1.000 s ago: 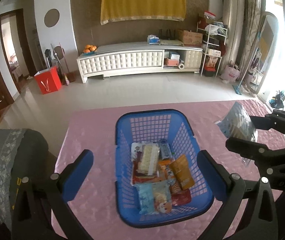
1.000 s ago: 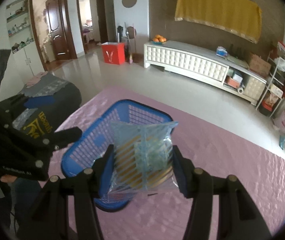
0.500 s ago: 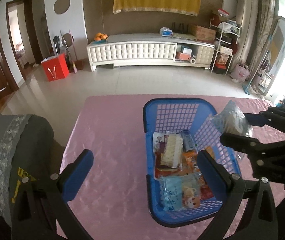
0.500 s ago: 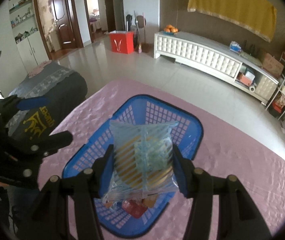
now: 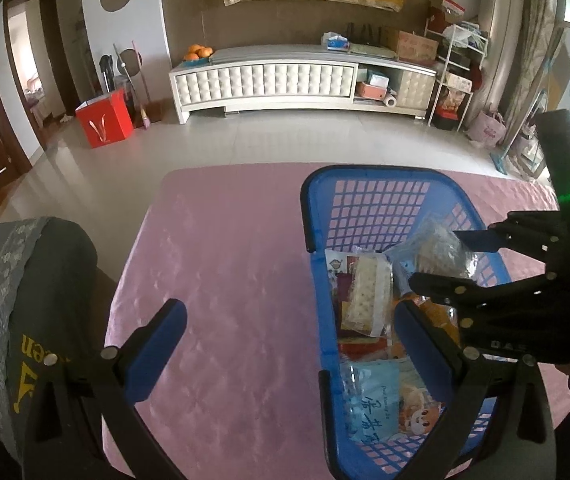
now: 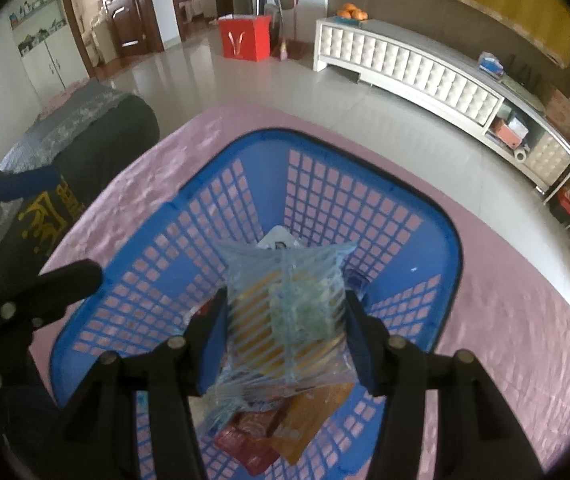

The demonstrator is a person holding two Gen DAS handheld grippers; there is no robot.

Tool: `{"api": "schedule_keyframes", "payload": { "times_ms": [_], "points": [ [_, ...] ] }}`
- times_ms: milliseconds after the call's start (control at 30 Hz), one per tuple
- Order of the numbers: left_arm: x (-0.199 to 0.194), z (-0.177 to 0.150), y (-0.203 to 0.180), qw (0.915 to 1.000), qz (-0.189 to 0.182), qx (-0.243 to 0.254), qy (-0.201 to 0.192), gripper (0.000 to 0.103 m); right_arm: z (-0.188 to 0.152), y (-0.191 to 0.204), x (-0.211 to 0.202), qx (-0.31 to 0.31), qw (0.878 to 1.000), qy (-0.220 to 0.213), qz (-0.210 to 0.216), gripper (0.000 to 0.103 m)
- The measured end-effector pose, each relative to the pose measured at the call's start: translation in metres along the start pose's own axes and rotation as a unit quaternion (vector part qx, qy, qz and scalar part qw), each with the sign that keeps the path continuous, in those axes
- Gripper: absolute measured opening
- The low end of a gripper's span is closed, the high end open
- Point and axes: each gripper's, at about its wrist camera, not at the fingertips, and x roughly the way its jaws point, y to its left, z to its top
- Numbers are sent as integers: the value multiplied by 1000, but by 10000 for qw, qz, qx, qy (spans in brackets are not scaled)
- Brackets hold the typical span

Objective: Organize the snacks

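Left gripper (image 5: 291, 340) open, empty, over pink tablecloth (image 5: 221, 280) — right gripper (image 5: 445, 260) holds clear snack bag (image 5: 441, 250) above blue basket (image 5: 317, 280).

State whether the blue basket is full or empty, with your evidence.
Partly full: several snack packets cover the floor of the blue basket, and its upper walls show bare.

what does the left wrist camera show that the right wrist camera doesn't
Only the left wrist view shows the light blue cartoon snack pack at the basket's near end, and the left tool, open and empty. Only the right wrist view shows the striped clear packet's flat face, clamped by the right tool. Both show the blue basket on the pink tablecloth.
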Motion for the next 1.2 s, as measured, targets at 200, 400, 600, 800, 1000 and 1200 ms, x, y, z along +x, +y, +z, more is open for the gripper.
{"api": "schedule_keyframes", "payload": {
  "times_ms": [200, 400, 600, 800, 1000, 1200],
  "points": [
    [4, -2, 1, 10000, 59, 19, 12, 102, 0, 2, 12, -189, 9996, 209, 9, 72],
    [-15, -15, -4, 9998, 42, -120, -132, 102, -15, -4, -24, -54, 9991, -305, -283, 88],
    [-66, -33, -20, 9970, -47, -310, -701, 102, -55, -6, -105, 311, 9931, -1079, -346, 99],
    [-130, -59, -49, 9906, -178, -416, -1293, 102, -105, -2, -185, 606, 9807, -1690, -779, 103],
    [-193, -95, -88, 9818, -271, -304, -1854, 102, -167, 7, -247, 957, 9626, -2233, -1199, 103],
    [-228, -125, -118, 9816, -455, -170, -1846, 102, -210, 26, -280, 1049, 9623, -2285, -1036, 103]
  ]
}}
